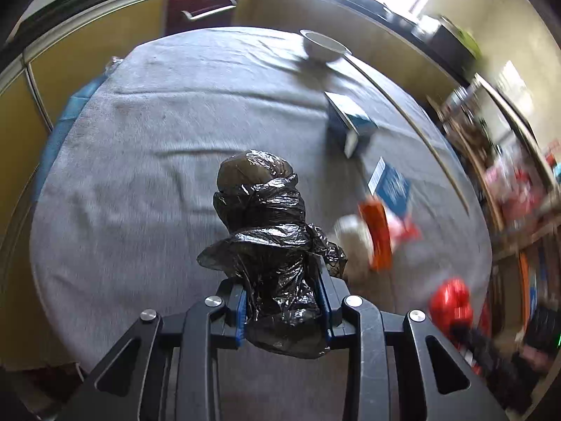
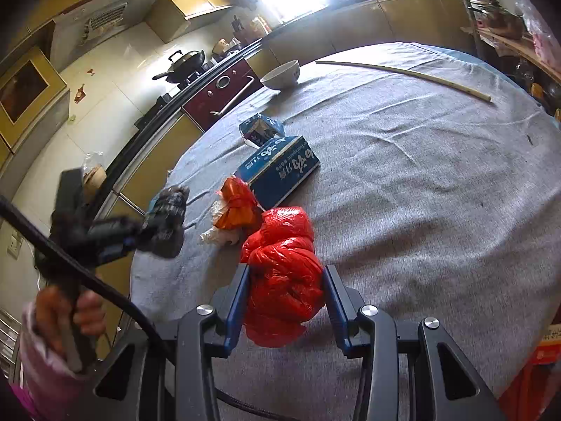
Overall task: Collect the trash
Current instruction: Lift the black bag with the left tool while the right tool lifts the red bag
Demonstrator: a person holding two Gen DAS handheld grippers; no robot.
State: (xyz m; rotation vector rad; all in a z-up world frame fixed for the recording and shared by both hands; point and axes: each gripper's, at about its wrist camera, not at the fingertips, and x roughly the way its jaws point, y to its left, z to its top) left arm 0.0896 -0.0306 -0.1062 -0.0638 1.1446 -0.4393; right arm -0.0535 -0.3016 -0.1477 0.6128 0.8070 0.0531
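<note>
Only the right wrist view shows the wok (image 2: 186, 61); fingers clamp black bag (image 1: 273, 245) and red bag (image 2: 284, 273).

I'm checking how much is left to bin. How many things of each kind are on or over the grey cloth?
Plastic bag bundles: 3 (black bag in the left gripper, red bag in the right gripper, orange bag)
Blue boxes: 2 (large, small)
Bowl: 1
Stick: 1
Total: 7

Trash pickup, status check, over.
Left gripper shut on black bag. Right gripper shut on red bag. Orange wrapper, blue boxes remain on table.
</note>
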